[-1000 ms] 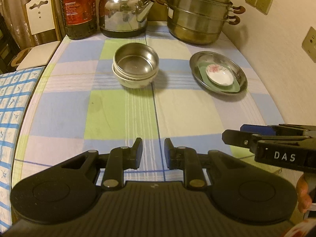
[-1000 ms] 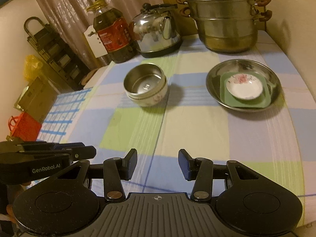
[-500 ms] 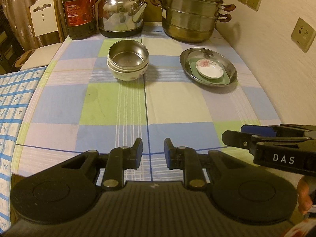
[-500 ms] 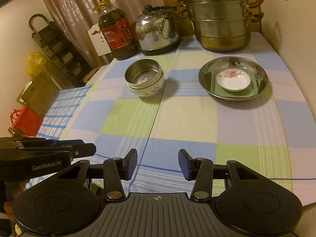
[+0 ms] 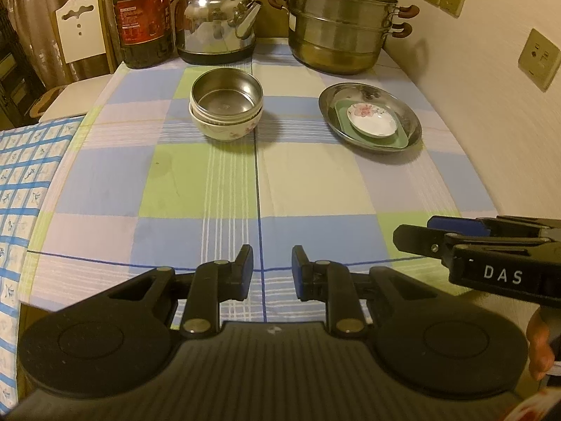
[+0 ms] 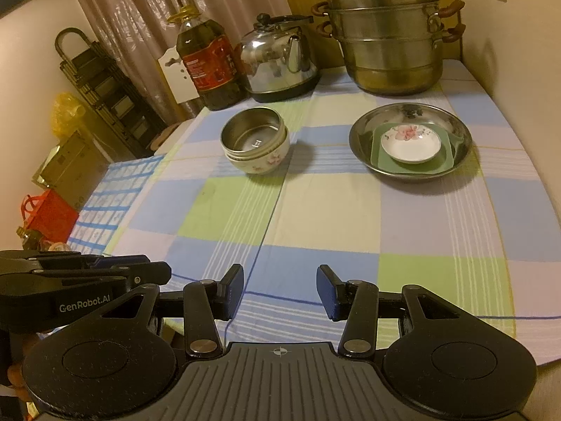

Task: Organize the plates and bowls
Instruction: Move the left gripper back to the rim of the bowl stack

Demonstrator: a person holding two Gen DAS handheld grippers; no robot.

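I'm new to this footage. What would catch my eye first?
At mid-table, a steel bowl nested in a floral bowl; to its right, a steel plate holding a green dish and a small flowered saucer. Both grippers hang empty over the near edge.

Left wrist view: looks forward and down from the near edge of the counter, own gripper at bottom centre. Right gripper enters at lower right. Right wrist view: same edge, angled slightly leftward. Both share the stacked bowls, nested plates, kettle and steamer pot, all far off.
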